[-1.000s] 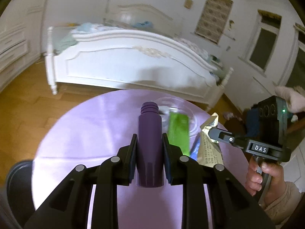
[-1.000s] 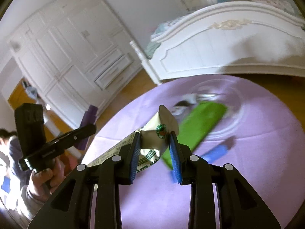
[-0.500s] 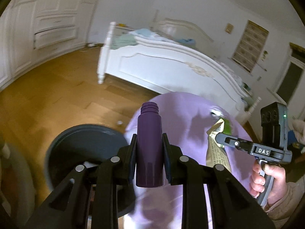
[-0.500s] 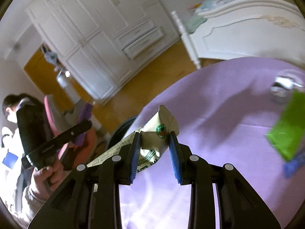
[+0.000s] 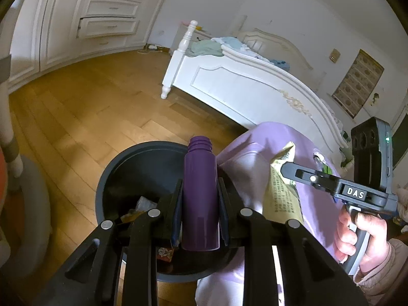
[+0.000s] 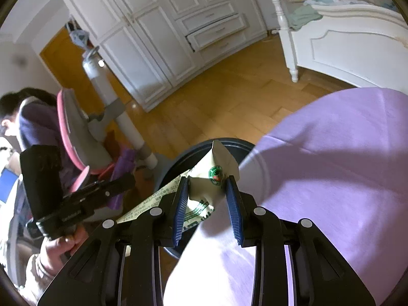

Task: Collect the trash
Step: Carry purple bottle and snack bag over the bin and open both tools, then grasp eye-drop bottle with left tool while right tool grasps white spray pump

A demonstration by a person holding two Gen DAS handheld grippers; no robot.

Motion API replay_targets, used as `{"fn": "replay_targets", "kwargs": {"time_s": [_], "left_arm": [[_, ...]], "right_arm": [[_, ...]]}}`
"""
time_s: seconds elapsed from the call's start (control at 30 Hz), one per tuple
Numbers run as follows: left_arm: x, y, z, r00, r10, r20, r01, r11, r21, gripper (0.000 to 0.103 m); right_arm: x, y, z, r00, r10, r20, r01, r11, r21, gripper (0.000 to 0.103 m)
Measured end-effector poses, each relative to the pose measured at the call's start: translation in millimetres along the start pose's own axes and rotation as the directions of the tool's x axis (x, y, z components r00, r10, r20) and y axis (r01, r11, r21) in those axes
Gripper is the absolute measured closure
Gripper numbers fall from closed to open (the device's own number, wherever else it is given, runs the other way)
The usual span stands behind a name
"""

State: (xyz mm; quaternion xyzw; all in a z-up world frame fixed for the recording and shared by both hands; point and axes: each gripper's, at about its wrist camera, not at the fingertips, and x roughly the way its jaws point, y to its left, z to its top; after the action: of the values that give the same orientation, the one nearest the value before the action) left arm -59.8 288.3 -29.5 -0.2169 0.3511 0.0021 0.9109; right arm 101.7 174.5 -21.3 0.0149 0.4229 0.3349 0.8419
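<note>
My left gripper (image 5: 200,193) is shut on a purple bottle (image 5: 200,196) with a threaded neck, held above a dark round trash bin (image 5: 112,178) on the wooden floor. Scraps of rubbish lie in the bin's bottom. In the right wrist view my right gripper (image 6: 207,193) is shut on a crumpled cream wrapper (image 6: 214,170) with a green round logo, over the edge of the purple-clothed table (image 6: 331,165) and beside the bin (image 6: 229,144). The right gripper (image 5: 288,168) with the wrapper (image 5: 280,193) also shows right of the bottle. The left gripper (image 6: 125,181) with the bottle (image 6: 125,163) shows at left.
A white bed (image 5: 255,86) stands behind the table. White wardrobes with drawers (image 6: 211,28) line the far wall. A grey and pink chair (image 6: 84,137) on a pole stands left of the bin, with a seated person (image 6: 28,119) behind it.
Both grippers swung left off the table top with their loads. The bin came into view and now lies under the bottle. The green packet and blue item on the table left both views.
</note>
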Motion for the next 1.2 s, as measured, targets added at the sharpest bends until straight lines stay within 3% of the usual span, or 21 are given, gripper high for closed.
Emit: {"fn": "replay_targets", "kwargs": {"time_s": [0.4,0.43,0.47,0.5,0.53,0.6,0.93,1.2], "left_arm": [[10,16,-5,0.999,0.015,-0.029,-0.016,0.999,-0.037,0.076],[11,15,-4,0.999,0.021,-0.034,-0.022,0.999,-0.038,0.075],[11,14,-3,0.999,0.029,-0.042,-0.031,0.999,-0.035,0.075],[12,15,-3,0.998,0.033,-0.044,-0.034,0.999,-0.032,0.067],[11,14,-3,0.998,0.039,-0.045,-0.040,0.999,-0.028,0.048],[7,11,-2,0.997,0.068,-0.026,-0.068,0.998,-0.015,0.027],[10,-29,5,0.999,0.028,-0.030,-0.027,0.998,0.052,0.027],[50,-123,9,0.993,-0.080,-0.092,0.095,0.980,0.174,0.027]], "right_arm": [[38,3,17,0.999,0.001,-0.036,-0.001,1.000,-0.003,0.070],[40,3,19,0.999,0.007,-0.040,-0.007,1.000,0.004,0.067],[40,0,20,0.999,0.011,-0.040,-0.011,1.000,0.012,0.054],[38,-2,20,0.999,0.016,-0.030,-0.016,1.000,0.019,0.048],[35,-4,22,1.000,0.019,-0.008,-0.018,0.999,0.028,0.034],[29,-7,23,1.000,0.026,0.014,-0.026,0.999,0.034,0.029],[-31,-47,4,0.994,0.044,0.098,-0.053,0.995,0.086,0.029],[-106,-120,-27,0.983,-0.046,0.176,0.018,0.987,0.157,0.029]]}}
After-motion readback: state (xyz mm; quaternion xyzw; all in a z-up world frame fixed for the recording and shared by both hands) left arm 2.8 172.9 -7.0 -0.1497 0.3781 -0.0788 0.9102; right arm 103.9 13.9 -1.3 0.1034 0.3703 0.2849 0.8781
